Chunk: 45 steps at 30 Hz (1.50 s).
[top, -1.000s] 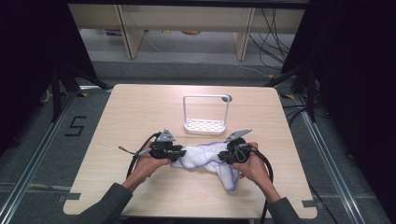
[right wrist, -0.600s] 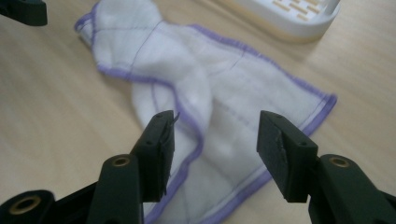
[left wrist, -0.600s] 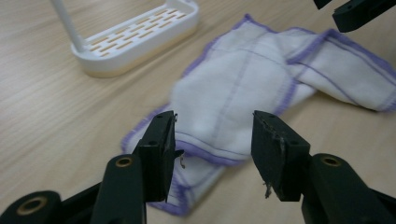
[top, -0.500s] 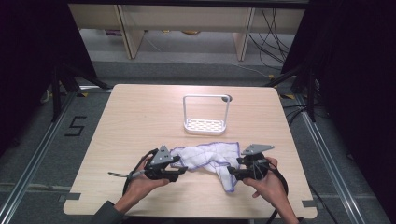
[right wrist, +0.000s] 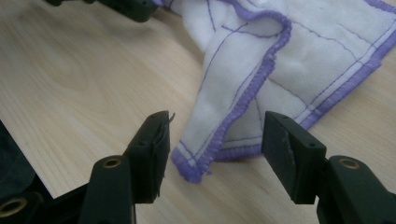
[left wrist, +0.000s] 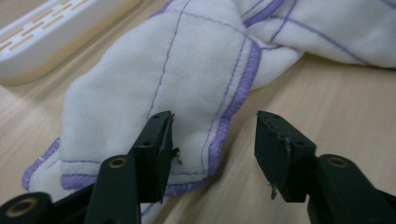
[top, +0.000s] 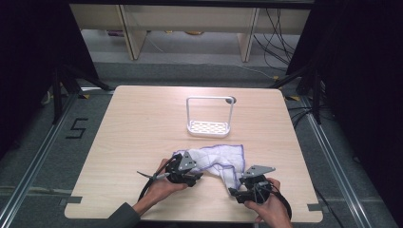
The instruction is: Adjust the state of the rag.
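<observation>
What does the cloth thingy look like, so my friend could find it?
Look at the near half of the wooden table, in front of the white rack. The cloth lies crumpled between the left gripper and right gripper: soft, white, with purple edging and thin purple lines.

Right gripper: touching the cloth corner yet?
Apart. The right gripper view shows the right gripper open, with the cloth corner lying between its jaws and bare table either side.

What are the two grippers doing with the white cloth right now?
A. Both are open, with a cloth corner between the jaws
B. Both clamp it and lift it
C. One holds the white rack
A: the left gripper and right gripper both stand open, jaws either side of a corner of the cloth lying on the table.
</observation>
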### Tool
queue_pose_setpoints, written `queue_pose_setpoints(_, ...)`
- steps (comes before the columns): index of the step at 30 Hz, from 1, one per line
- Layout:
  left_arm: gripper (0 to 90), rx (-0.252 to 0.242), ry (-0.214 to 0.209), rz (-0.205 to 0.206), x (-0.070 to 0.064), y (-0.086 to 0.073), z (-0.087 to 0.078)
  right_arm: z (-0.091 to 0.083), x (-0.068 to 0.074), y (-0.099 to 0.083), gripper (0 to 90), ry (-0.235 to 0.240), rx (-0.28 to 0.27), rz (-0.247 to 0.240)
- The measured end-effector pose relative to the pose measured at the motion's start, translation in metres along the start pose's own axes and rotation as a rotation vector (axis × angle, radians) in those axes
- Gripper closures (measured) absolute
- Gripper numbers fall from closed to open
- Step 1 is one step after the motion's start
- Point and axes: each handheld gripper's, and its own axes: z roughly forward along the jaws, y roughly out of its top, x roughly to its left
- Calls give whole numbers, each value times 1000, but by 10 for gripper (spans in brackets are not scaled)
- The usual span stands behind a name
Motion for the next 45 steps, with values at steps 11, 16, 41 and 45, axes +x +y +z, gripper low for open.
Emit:
queue_pose_setpoints(11,797,-40,-23,-25,10,2,-16,3,3,-2,796,0,23,-90)
queue_pose_setpoints(16,816,-101,-59,-28,9,-1,-56,-22,-5,4,886,-1,-39,-138)
queue_pose_setpoints(41,463,19,-241,-126,-36,-65,-95,-49,-4,-5,452,59,-131,-68)
queue_pose_setpoints(45,355,-65,-227,-212,-19,-60,-111,-38,-19,14,411,-4,-153,-39)
